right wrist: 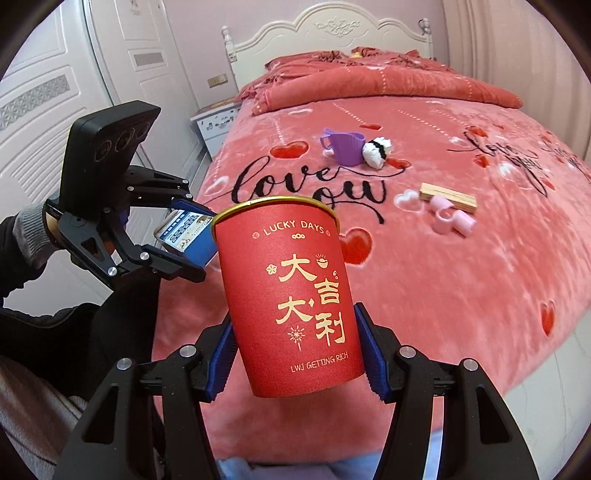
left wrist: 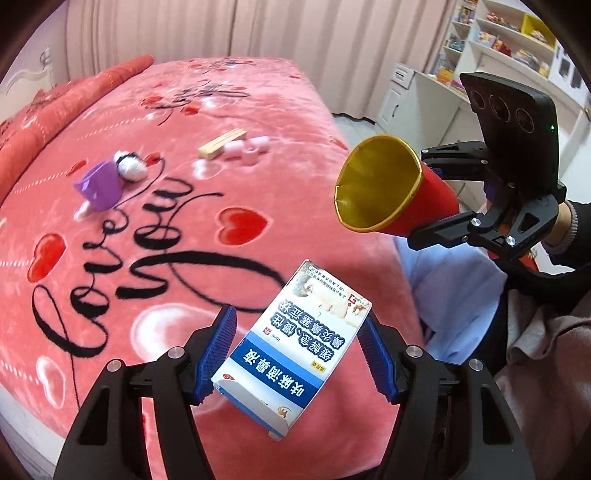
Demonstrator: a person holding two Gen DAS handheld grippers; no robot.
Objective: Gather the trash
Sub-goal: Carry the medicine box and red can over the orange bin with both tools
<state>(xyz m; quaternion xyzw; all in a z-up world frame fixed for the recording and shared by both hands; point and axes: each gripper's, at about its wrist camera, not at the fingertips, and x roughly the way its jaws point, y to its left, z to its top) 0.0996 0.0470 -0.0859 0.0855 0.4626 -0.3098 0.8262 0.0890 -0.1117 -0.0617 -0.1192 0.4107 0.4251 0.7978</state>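
Note:
My left gripper (left wrist: pixel 295 354) is shut on a white and blue medicine box (left wrist: pixel 291 350), held tilted above the pink bed blanket (left wrist: pixel 184 240). My right gripper (right wrist: pixel 297 354) is shut on a red paper cup (right wrist: pixel 291 295) with gold lettering and a gold rim. The left wrist view shows that cup (left wrist: pixel 380 188) side-on, mouth toward the camera, in the right gripper (left wrist: pixel 439 194). The right wrist view shows the left gripper (right wrist: pixel 184 236) with the box (right wrist: pixel 188 236) to the cup's left. Both are off the bed.
On the blanket lie a purple cup (right wrist: pixel 347 147), a white and black soft toy (right wrist: pixel 376 151), a wooden block (right wrist: pixel 447 197) and pink rings (right wrist: pixel 450 218). A white headboard (right wrist: pixel 332 29) stands behind, wardrobe doors (right wrist: pixel 55 92) to the left, shelves (left wrist: pixel 509 37) beyond the bed.

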